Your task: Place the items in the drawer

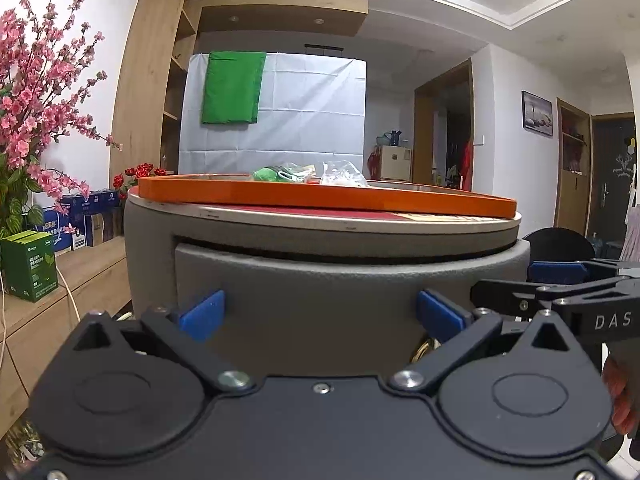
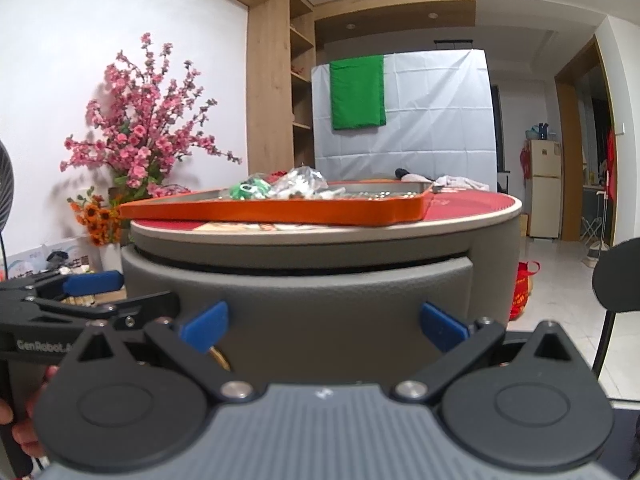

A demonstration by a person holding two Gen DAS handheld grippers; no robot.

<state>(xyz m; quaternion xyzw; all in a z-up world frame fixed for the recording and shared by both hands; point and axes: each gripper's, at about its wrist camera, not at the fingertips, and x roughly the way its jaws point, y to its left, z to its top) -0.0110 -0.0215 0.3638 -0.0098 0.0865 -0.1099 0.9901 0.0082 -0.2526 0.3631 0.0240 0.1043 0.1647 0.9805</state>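
A round grey table has a curved grey drawer front [image 1: 320, 280] [image 2: 320, 292], which is shut. On top sits an orange tray [image 1: 328, 198] [image 2: 280, 210] with a green item [image 1: 266, 174] [image 2: 246, 191] and clear plastic bags [image 1: 342, 176] [image 2: 300, 182]. My left gripper [image 1: 320, 314] is open, its blue fingertips [image 1: 204, 314] close against the drawer front. My right gripper [image 2: 324, 322] is open too, fingertips [image 2: 206, 322] near the drawer front. Each gripper shows at the edge of the other's view.
A pink blossom plant [image 1: 36, 92] [image 2: 140, 128] and boxes on a wooden sideboard [image 1: 48, 312] stand to the left. A black chair [image 2: 618, 280] and a red bag [image 2: 524, 292] are to the right. A white and green backdrop hangs behind.
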